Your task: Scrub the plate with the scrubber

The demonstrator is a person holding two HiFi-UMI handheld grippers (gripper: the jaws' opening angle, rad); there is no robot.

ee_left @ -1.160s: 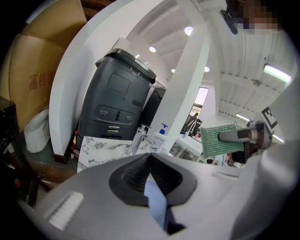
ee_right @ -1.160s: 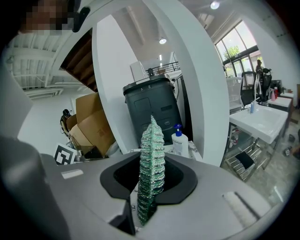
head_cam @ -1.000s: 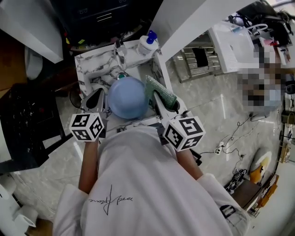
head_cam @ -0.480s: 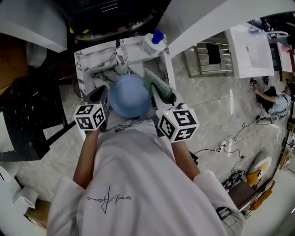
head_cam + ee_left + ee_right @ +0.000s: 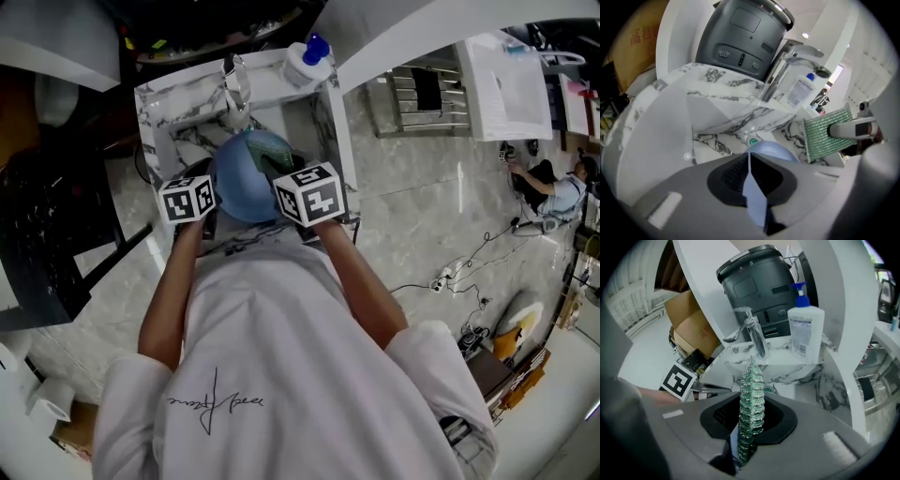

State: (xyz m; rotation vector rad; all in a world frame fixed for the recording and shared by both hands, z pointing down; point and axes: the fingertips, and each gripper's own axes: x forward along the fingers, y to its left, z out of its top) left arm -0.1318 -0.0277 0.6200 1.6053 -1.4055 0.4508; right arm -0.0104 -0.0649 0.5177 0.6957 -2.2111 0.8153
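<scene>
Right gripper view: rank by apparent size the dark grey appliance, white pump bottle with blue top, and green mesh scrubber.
Largest: dark grey appliance.
Next: white pump bottle and green mesh scrubber look alike; the scrubber is edge-on, nearest the camera, so unranked.

The plate (image 5: 234,178) is coloured pale blue; the scrubber (image 5: 751,399) is flecked green and silver; the sink (image 5: 178,103) is veined grey on white.

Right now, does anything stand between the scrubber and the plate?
Nothing visible does. The left claw grips the plate over the sink; the right claw grips the scrubber just beside it, with only open air between them.
</scene>
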